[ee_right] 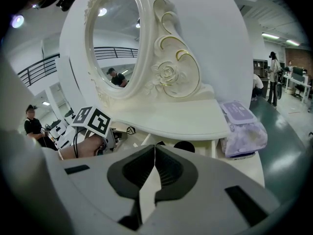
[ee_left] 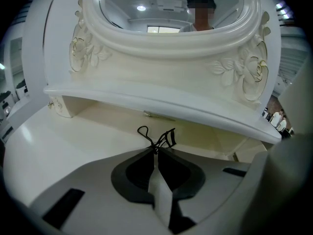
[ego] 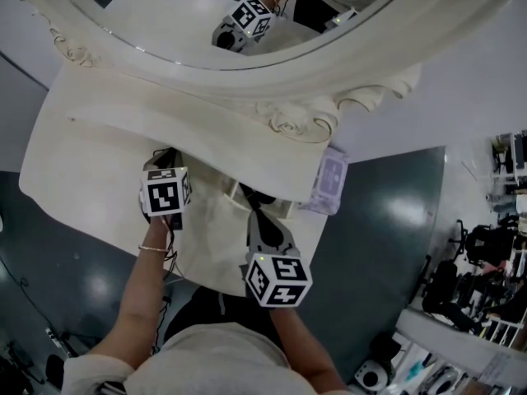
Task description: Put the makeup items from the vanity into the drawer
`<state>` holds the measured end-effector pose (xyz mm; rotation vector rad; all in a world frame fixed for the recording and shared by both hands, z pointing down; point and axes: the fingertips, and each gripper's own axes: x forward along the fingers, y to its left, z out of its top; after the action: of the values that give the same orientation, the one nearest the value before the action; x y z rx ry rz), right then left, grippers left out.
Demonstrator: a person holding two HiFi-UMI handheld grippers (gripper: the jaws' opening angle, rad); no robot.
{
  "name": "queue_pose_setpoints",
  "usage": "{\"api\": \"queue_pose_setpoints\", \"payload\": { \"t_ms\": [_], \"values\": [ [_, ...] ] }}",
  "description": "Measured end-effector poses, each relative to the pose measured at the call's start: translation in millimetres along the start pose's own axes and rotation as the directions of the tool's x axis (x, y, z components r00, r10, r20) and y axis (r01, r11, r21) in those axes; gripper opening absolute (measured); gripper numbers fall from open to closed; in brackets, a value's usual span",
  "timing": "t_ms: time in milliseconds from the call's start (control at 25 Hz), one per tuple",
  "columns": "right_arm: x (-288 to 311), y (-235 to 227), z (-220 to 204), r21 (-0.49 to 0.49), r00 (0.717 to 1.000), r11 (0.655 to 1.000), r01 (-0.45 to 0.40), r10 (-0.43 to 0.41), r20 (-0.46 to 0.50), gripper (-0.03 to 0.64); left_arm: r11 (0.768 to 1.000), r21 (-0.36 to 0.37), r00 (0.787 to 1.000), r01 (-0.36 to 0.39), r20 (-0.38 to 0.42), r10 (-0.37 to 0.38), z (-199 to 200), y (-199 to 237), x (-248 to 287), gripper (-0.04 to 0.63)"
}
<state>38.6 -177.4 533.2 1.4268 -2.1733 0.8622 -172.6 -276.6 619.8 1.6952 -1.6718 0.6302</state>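
Observation:
A black eyelash curler (ee_left: 159, 138) lies on the cream vanity top (ee_left: 63, 141) under the mirror shelf. My left gripper (ee_left: 155, 152) is shut on its handle end, and the loops and curling head stick out past the tips. In the head view the left gripper (ego: 164, 164) sits at the vanity's left, under the shelf edge. My right gripper (ee_right: 155, 147) is shut with nothing between its jaws. It hovers over the open drawer (ego: 239, 194) in the head view. Dark round items (ee_right: 184, 146) lie inside that drawer.
An oval mirror in an ornate cream frame (ee_left: 171, 33) rises behind the shelf (ee_left: 146, 99). A thin clip (ee_left: 159, 115) lies at the back beneath the shelf. A purple wipes pack (ee_right: 242, 126) stands on the vanity's right end (ego: 331, 181). Dark floor surrounds the vanity.

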Motion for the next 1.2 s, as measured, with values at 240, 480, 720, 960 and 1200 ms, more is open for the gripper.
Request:
{"api": "queue_pose_setpoints", "payload": {
  "t_ms": [240, 480, 720, 960, 1200],
  "values": [
    [0, -3, 0, 0.002, 1.0, 1.0, -0.008, 0.008, 0.004, 0.018, 1.0, -0.014, 1.0, 0.001, 0.015, -0.001, -5, 0, -11, 0.029],
    [-4, 5, 0, -0.007, 0.999, 0.999, -0.031, 0.031, 0.016, 0.018, 1.0, -0.021, 1.0, 0.011, 0.023, -0.011, -18, -3, -37, 0.028],
    [-15, 17, -6, -0.02, 0.998, 0.998, -0.058, 0.059, 0.029, 0.018, 0.999, -0.025, 0.998, 0.028, 0.057, -0.026, -26, -8, -74, 0.026],
    [-31, 17, -15, -0.017, 0.997, 0.999, -0.05, 0.051, 0.051, 0.018, 0.999, 0.013, 0.996, 0.05, 0.077, -0.051, -37, -24, -116, 0.026],
    [-54, 14, -16, 0.0, 0.995, 1.0, -0.017, 0.016, 0.103, 0.018, 0.993, 0.073, 0.99, 0.095, 0.093, -0.102, -48, -48, -153, 0.026]
  ]
}}
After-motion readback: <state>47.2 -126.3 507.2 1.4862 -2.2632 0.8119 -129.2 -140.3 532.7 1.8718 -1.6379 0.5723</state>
